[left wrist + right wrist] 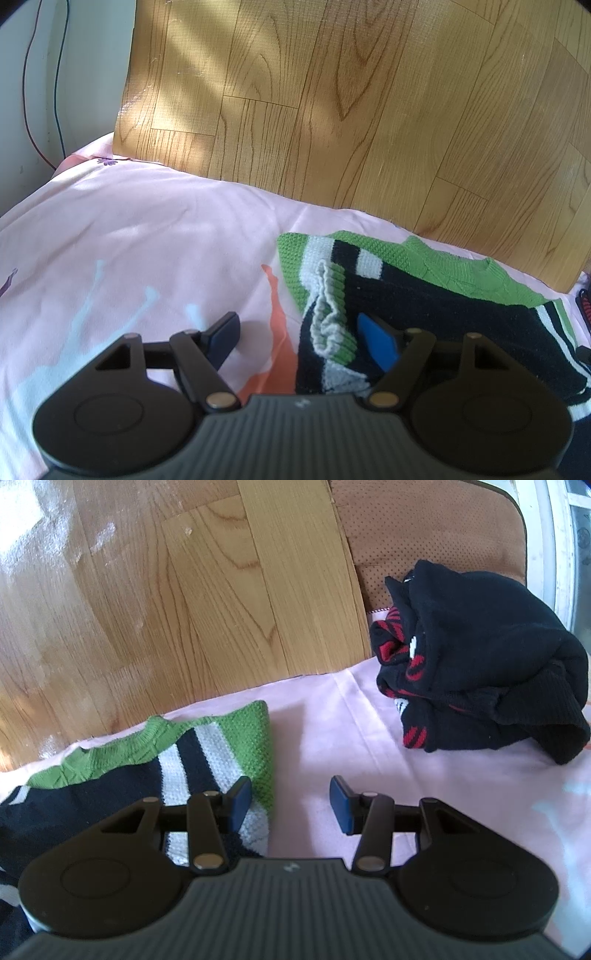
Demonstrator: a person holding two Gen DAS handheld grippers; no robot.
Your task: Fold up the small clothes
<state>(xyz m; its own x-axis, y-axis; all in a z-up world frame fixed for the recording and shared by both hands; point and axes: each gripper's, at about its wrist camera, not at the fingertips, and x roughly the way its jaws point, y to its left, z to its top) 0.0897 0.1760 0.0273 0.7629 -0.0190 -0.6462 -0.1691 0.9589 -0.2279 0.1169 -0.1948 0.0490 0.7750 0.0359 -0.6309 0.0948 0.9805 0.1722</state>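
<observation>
Pink sheet (147, 229) — sweater (424, 295) between both grippers' open jaws

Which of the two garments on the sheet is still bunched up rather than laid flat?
The black garment with red stripes, heaped at the far right of the pink sheet. The green, white and black knit sweater lies flat.

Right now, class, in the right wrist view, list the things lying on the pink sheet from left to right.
Striped green, white and black sweater → bare stretch of pink sheet → crumpled black and red garment.
</observation>
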